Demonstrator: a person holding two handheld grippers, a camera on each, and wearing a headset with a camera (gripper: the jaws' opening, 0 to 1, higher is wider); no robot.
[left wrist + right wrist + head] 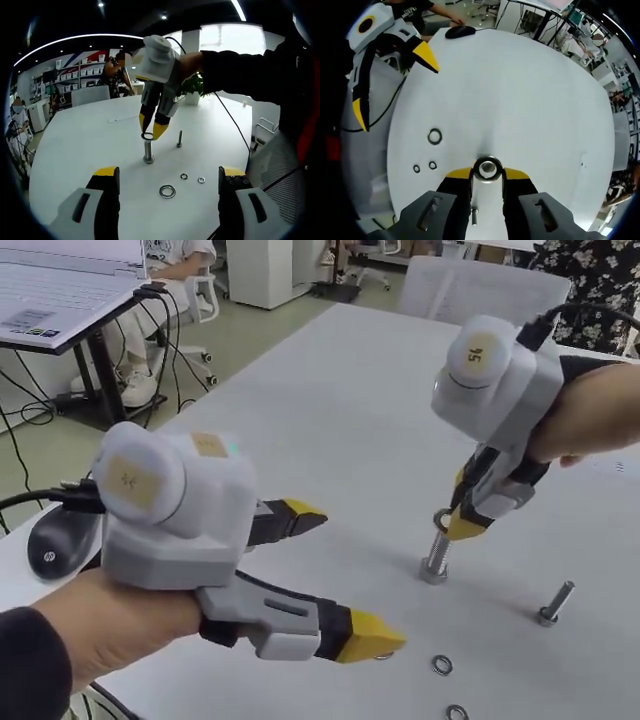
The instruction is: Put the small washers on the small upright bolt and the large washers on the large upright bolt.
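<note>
Head view, left to right: black mouse at the near left edge of the white table; left gripper, jaws spread wide, nothing between them, above the tabletop; large bolt, upright on its head; right gripper directly above it, jaws clamped on a large washer held at the bolt's tip; small bolt, upright, near and to the right. Two small washers flat on the table in front of the bolts, apart from both. Left gripper view: second large washer flat on the table ahead of the open jaws, left of the small washers.
</note>
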